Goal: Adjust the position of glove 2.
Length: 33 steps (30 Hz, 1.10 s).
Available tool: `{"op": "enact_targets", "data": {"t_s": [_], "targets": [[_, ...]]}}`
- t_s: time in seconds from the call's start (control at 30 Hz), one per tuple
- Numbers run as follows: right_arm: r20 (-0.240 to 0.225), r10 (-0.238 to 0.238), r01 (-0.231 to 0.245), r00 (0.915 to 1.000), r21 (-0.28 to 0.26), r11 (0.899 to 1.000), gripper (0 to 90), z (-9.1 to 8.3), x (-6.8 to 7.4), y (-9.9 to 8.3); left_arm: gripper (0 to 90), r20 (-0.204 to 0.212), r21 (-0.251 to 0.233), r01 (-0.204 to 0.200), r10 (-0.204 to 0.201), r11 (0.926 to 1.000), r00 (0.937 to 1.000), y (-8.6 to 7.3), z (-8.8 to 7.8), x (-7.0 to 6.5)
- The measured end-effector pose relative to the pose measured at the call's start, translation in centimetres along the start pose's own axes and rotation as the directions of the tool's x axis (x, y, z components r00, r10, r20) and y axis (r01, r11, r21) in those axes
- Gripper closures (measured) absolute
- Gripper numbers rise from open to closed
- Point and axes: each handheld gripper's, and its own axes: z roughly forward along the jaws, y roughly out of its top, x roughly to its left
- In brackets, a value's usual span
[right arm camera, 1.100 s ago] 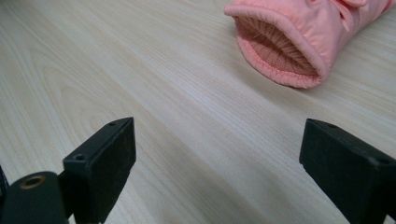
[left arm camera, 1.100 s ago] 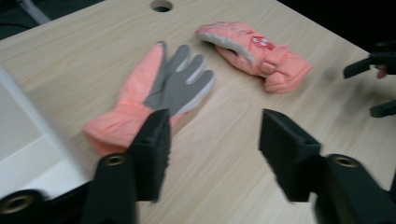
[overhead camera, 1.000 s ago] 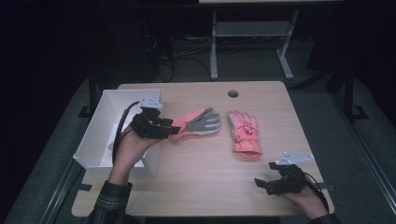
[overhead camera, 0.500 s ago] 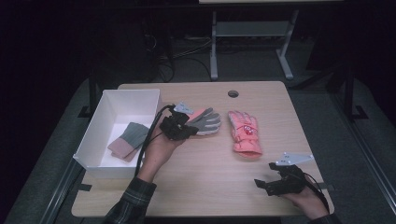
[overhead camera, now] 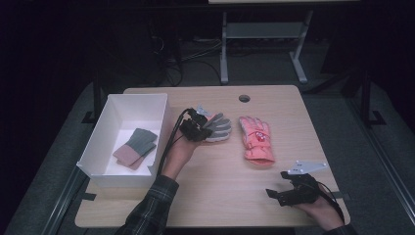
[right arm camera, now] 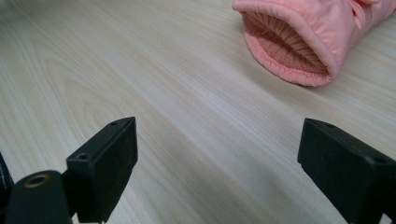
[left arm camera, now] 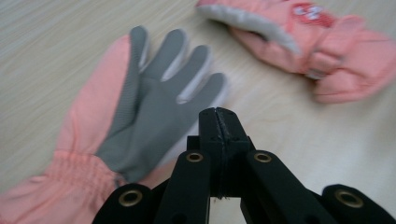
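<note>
Hovering tool: the left gripper (overhead camera: pixel 201 128) sits over the grey-palmed glove (overhead camera: pixel 219 128) near the middle of the table (overhead camera: pixel 205 196), just right of the white box (overhead camera: pixel 98 147).
Left jaws: pressed fully together in the left gripper view, tip (left arm camera: pixel 219 122) empty; nothing is pinched between them.
Contact: from above the closed tip seems to lie at the glove's cuff end, but whether it touches the fabric I cannot tell; in the left gripper view the tip stands just off the glove's fingertips.
Grey-palmed glove: lies flat, palm up (left arm camera: pixel 149 112), salmon cuff toward the person, fingers spread toward the other glove.
Second glove: the salmon glove (overhead camera: pixel 257 139) lies back up, just beside the first without touching, its cuff toward the near edge (left arm camera: pixel 299 37).
Right tool: the right gripper (overhead camera: pixel 274 195) rests near the table's near right corner, well apart from both gloves.
Right jaws: spread wide with bare wood between them (right arm camera: pixel 215 154); the salmon glove's open cuff (right arm camera: pixel 299 51) lies ahead.
Box contents: a folded grey and pink item (overhead camera: pixel 135 148) lies on the box floor.
</note>
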Motion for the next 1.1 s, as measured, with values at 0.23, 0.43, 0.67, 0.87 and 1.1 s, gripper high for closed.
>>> {"op": "enact_targets", "data": {"t_s": [0.23,0.43,0.67,0.87,1.1], "targets": [[-0.003,-0.002,0.002,1.0,0.001,1.0,11.6,0.0,0.0,0.0,89.7,-0.065,0.007,0.006,-0.006,1.0,0.9979,0.6,2.4,1.9],[-0.006,0.004,-0.004,1.0,0.003,1.0,11.6,0.0,-0.1,0.0,89.7,-0.111,0.017,0.041,-0.039,0.999,0.9931,0.3,3.5,3.3],[-0.003,0.005,-0.005,1.0,-0.002,1.0,11.6,-0.2,-0.2,-0.2,89.7,-0.091,0.049,0.065,-0.061,0.9967,0.994,-0.4,4.8,3.9],[-0.001,0.008,-0.008,1.0,-0.001,1.0,11.6,-0.2,-0.2,-0.2,89.8,-0.063,0.066,0.044,-0.04,0.9969,0.9972,-0.4,5.0,3.1],[0.002,0.008,-0.008,1.0,-0.002,1.0,11.6,-0.3,-0.2,-0.2,89.8,0.002,0.079,0.002,-0.002,0.9969,1.0,0.0,5.1,0.9]]}}
